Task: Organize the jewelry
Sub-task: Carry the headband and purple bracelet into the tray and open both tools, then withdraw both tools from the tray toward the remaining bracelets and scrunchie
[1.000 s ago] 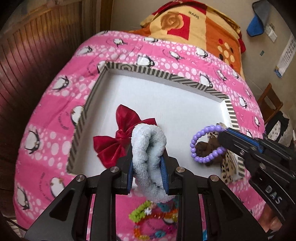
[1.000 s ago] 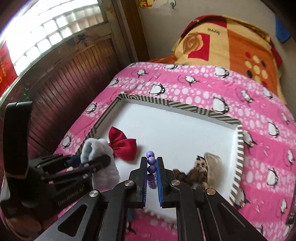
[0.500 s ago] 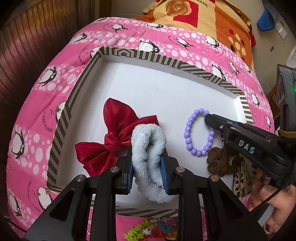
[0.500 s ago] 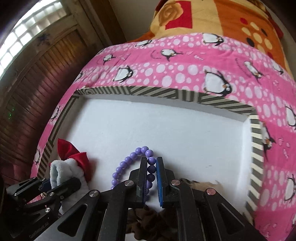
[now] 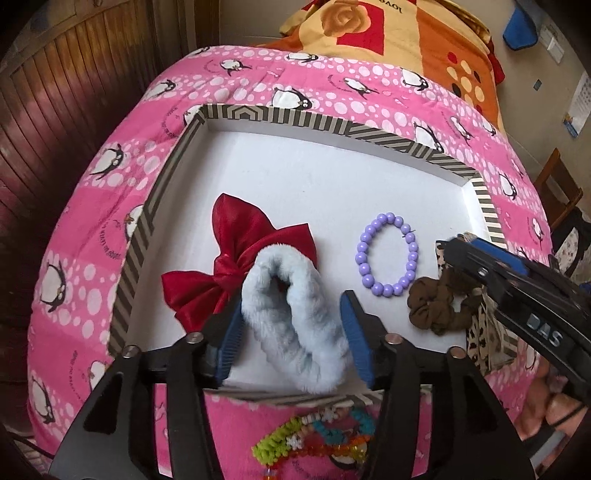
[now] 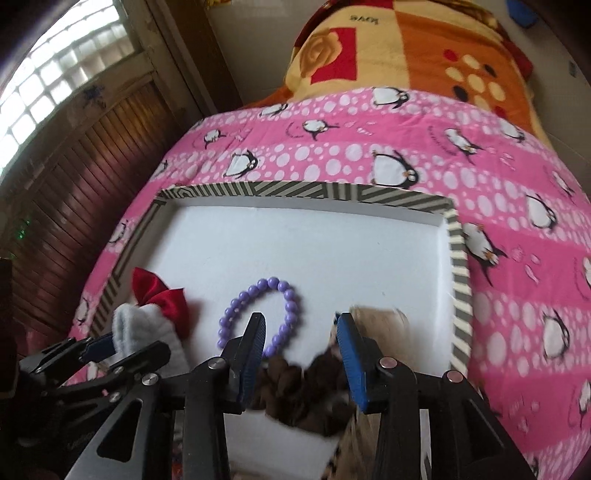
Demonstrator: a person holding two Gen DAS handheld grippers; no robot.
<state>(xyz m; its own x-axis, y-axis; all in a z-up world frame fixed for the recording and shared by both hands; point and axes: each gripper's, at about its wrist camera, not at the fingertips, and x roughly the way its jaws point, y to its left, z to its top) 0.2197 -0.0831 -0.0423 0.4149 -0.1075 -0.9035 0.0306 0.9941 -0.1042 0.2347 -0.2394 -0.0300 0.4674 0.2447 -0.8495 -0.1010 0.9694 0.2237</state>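
Observation:
A white tray with a striped rim (image 5: 325, 125) (image 6: 303, 192) lies on the pink penguin bedspread. In it lie a red bow (image 5: 240, 254) (image 6: 159, 291), a pale blue fluffy scrunchie (image 5: 295, 317) (image 6: 144, 328), a purple bead bracelet (image 5: 388, 254) (image 6: 258, 314), a brown scrunchie (image 5: 436, 306) (image 6: 299, 391) and a leopard-print scrunchie (image 5: 484, 332) (image 6: 376, 317). My left gripper (image 5: 291, 306) is open, its jaws apart on either side of the blue scrunchie. My right gripper (image 6: 301, 325) is open over the brown scrunchie, just behind the bracelet; it also shows in the left wrist view (image 5: 517, 280).
A colourful beaded bracelet (image 5: 317, 439) lies on the bedspread in front of the tray. An orange and yellow blanket (image 5: 388, 33) is piled at the head of the bed. A wood-panelled wall (image 6: 81, 166) runs along the left. A chair (image 5: 557, 192) stands at the right.
Both grippers have opened. The left one let go of the blue scrunchie and the right one let go of the purple bracelet; both now lie in the tray.

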